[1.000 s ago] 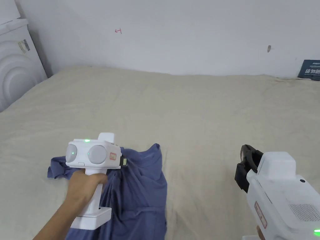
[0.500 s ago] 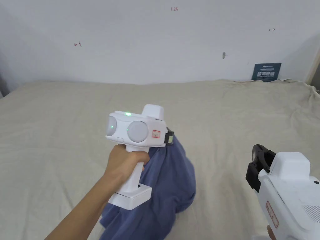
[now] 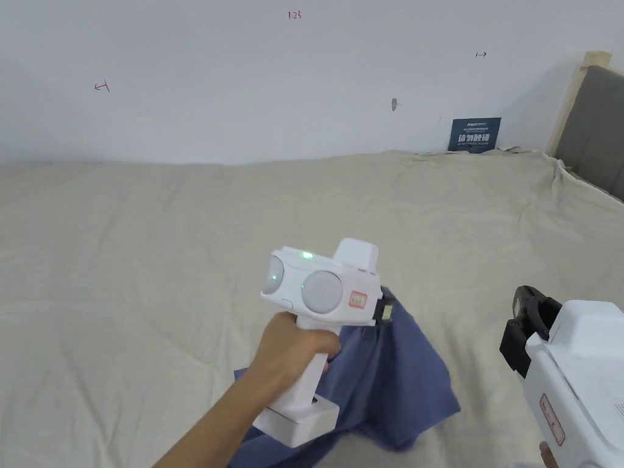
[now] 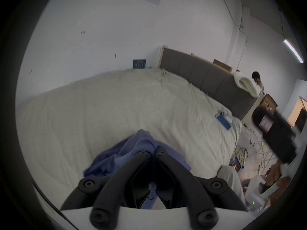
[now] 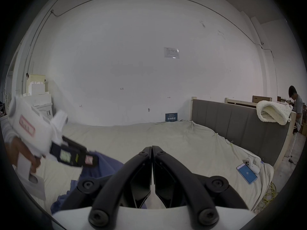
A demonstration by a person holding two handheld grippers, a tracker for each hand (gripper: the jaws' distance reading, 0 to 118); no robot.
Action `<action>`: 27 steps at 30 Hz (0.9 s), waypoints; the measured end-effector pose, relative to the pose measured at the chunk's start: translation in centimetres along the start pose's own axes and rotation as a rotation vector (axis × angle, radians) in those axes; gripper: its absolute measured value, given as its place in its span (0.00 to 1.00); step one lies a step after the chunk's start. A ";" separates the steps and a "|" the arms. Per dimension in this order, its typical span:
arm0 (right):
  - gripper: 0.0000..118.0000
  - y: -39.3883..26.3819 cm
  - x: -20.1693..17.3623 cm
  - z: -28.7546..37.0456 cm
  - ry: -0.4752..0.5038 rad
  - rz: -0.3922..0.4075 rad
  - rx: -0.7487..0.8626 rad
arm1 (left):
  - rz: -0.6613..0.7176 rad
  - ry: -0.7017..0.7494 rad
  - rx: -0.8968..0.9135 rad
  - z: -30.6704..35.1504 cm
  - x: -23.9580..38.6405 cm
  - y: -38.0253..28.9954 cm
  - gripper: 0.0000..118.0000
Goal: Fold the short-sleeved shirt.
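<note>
Left gripper (image 4: 153, 152) pinches the blue shirt (image 3: 396, 372); right gripper (image 5: 152, 148) closed, seemingly empty; wall mark "123" (image 3: 294, 14).

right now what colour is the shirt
Plain blue, slightly purplish, no pattern; the shirt shows best in the head view.

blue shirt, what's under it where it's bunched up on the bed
Around the blue shirt lies the beige bedsheet. The left gripper pinches its raised part. Anything beneath the folds is covered.
</note>
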State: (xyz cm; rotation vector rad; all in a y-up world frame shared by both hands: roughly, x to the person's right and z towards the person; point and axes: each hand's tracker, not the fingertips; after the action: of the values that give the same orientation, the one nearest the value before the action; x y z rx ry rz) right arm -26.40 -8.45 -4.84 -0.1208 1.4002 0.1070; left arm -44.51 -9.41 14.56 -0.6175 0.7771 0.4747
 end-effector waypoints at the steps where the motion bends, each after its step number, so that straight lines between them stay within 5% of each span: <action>1: 0.00 -0.1 0.0 0.1 0.000 -0.001 -0.002 | -0.013 0.020 -0.032 -1.0 0.1 -0.8 0.00; 20: 0.00 -1.3 0.1 0.3 0.013 0.003 -0.036 | -0.016 0.095 -0.383 -9.7 -0.6 -11.0 0.01; 23: 0.00 -1.3 0.2 0.6 0.009 0.004 -0.032 | -0.019 0.092 -0.344 -8.8 -0.5 -10.5 0.26; 25: 0.00 -1.0 0.2 0.8 0.009 0.001 -0.029 | -0.011 0.086 -0.320 -8.2 -0.4 -10.1 0.68; 27: 0.00 -0.8 0.1 1.0 0.010 -0.001 -0.025 | 0.005 0.100 -0.276 -7.2 -0.1 -9.6 1.00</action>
State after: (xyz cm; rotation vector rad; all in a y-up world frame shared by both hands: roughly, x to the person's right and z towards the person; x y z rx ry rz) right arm -25.28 -9.07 -4.77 -0.1434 1.4086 0.1234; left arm -42.41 -21.22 13.88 -0.9012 0.8145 0.5643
